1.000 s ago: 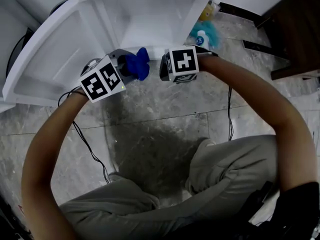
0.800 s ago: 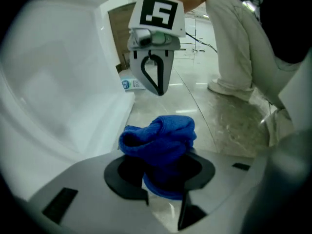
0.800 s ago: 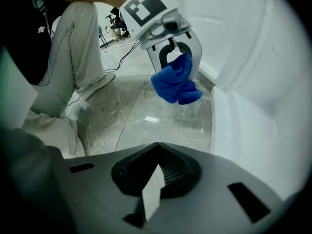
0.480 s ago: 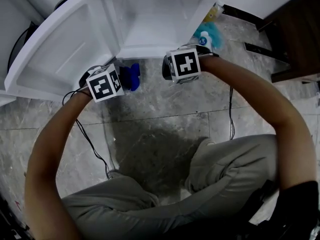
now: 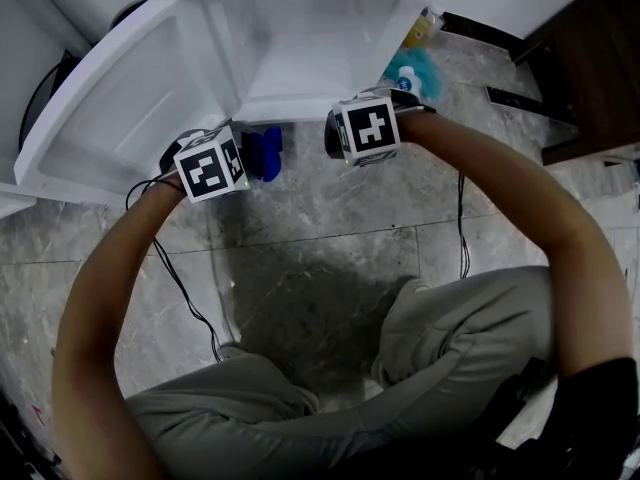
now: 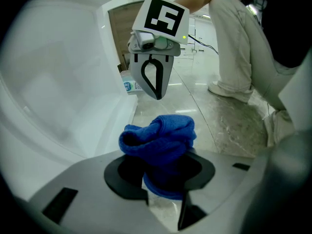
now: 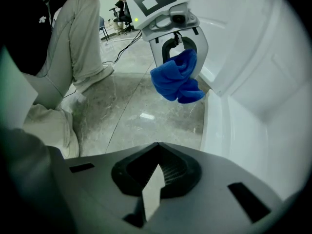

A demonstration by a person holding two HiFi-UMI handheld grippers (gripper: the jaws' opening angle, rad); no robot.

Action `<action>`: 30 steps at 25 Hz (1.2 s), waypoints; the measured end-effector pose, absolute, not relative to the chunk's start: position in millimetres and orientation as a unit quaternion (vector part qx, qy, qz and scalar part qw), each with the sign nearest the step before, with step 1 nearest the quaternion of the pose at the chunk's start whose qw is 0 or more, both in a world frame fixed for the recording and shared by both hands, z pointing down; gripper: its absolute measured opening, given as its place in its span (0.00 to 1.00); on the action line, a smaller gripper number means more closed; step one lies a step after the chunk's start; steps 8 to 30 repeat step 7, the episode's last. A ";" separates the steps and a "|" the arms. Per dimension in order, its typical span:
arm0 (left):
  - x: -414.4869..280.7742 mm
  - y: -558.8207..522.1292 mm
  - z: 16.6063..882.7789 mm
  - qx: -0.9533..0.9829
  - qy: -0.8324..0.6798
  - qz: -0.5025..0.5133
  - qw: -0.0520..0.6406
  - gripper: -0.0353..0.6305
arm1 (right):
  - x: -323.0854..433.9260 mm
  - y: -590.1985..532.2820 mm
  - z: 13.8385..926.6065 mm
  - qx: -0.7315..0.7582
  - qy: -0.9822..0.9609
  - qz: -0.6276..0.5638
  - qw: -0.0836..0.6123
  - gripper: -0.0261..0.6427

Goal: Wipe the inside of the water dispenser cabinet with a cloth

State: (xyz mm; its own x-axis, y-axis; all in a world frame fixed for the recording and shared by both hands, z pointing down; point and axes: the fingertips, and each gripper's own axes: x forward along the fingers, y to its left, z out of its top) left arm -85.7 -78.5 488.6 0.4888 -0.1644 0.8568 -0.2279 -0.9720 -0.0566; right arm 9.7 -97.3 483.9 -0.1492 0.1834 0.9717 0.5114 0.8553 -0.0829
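Observation:
The white water dispenser cabinet (image 5: 300,43) stands open at the top of the head view, its door (image 5: 110,103) swung out to the left. My left gripper (image 5: 245,154) hovers low over the stone floor just in front of the cabinet's bottom edge, shut on a bunched blue cloth (image 5: 265,153). In the left gripper view the cloth (image 6: 158,143) fills the space between the jaws of the left gripper (image 6: 161,173). My right gripper (image 5: 350,135) hangs a little to the right, pointing down. It is shut (image 7: 156,172) and holds nothing. From there the cloth (image 7: 176,79) shows beside the cabinet wall (image 7: 253,82).
A teal item and a white bottle (image 5: 405,70) lie on the floor right of the cabinet. Dark wooden furniture (image 5: 590,58) stands at the far right. Cables (image 5: 461,218) run across the grey floor beside the person's bent knees (image 5: 440,318).
My left gripper has sunk with the cloth, from level with the cabinet opening to just below its front edge. The right gripper has stayed where it was.

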 end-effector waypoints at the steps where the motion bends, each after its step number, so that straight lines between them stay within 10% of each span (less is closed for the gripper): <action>1: -86.5 -80.8 487.1 0.862 -0.116 0.492 0.030 0.29 | 10.1 -97.8 483.6 -0.232 -0.747 -0.135 0.609 0.04; 30: -93.4 -86.0 487.1 0.858 -0.121 0.499 0.028 0.29 | 11.2 -103.7 484.4 -0.224 -0.749 -0.138 0.608 0.04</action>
